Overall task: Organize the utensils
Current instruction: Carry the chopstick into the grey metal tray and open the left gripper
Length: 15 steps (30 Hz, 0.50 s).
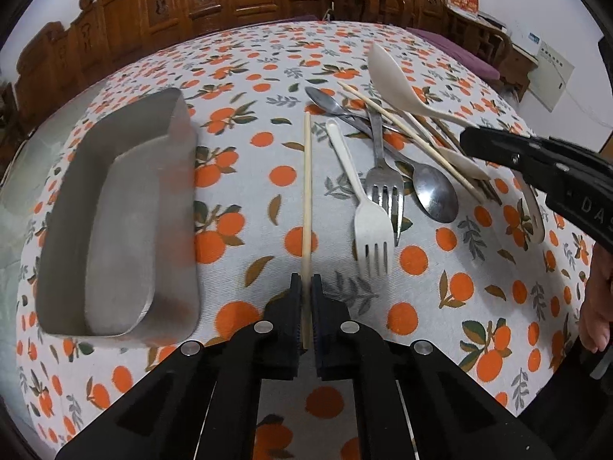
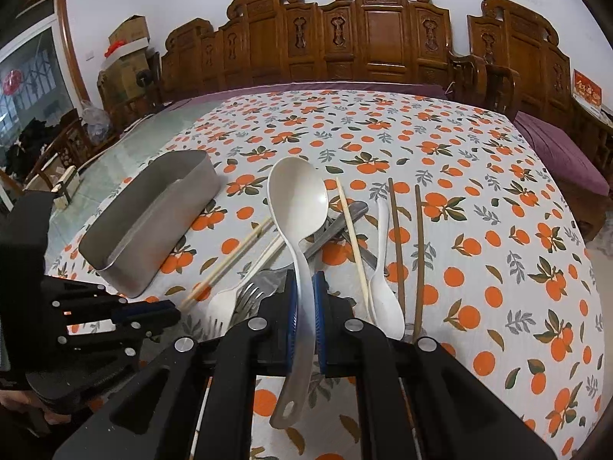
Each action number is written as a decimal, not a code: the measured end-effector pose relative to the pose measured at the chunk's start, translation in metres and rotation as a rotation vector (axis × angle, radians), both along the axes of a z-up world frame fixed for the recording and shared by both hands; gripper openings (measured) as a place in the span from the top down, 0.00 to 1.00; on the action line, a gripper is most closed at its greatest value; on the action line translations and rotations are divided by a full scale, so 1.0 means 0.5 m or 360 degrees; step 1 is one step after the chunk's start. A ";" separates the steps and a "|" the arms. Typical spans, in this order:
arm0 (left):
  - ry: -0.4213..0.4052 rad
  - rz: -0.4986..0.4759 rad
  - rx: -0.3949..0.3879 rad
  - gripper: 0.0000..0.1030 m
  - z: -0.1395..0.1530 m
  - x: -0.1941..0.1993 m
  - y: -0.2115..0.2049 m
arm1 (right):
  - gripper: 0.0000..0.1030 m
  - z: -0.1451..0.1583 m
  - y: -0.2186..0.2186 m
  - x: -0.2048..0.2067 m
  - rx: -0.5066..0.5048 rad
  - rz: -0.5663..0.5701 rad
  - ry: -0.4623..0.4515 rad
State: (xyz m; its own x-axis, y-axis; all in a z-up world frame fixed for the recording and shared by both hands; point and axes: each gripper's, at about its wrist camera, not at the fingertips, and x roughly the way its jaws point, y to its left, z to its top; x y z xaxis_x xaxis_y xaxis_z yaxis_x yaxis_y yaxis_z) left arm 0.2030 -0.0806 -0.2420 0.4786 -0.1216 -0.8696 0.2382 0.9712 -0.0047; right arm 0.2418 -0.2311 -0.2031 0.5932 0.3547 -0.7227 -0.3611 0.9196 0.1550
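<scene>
Left gripper point(image 1: 305, 283): jaws narrow, clamped on light chopstick point(image 1: 306, 191) near its end; stick points fwd over tablecloth point(image 1: 237, 57). Right gripper point(image 2: 305, 283): closed on white rice paddle point(image 2: 299, 207) at handle. Metal tray point(image 1: 115, 211) sits left of the chopstick, nothing inside. Remaining pile w/ white fork point(image 1: 364, 207), steel fork point(image 1: 383, 180), steel spoon point(image 1: 433, 188) lies right. Risk: thin stick held by one end may pivot or slip; paddle's curved handle likewise.

Black plastic left tool point(image 1: 305, 287), silver screws, right tool point(image 2: 305, 287) blue-ribbed pads point(image 2: 292, 306)
</scene>
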 end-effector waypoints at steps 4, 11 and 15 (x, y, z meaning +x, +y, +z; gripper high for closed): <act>-0.0041 0.0009 -0.0028 0.96 0.026 -0.011 0.017 | 0.90 0.013 0.009 -0.006 -0.0013 -0.0014 -0.0004; -0.0118 -0.0007 -0.0069 0.96 0.089 -0.026 0.038 | 0.90 0.031 0.022 -0.022 0.0005 -0.0041 -0.0005; -0.0145 -0.0007 -0.0084 0.96 0.118 -0.031 0.060 | 0.90 0.035 0.041 -0.026 -0.0004 -0.0035 -0.0001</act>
State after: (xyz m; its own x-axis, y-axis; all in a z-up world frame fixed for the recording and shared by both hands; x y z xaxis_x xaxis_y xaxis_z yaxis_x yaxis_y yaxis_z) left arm 0.1876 -0.0505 -0.1831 0.5545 -0.1681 -0.8150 0.2442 0.9691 -0.0338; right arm 0.2289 -0.2105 -0.1857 0.6012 0.3400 -0.7231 -0.3410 0.9276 0.1526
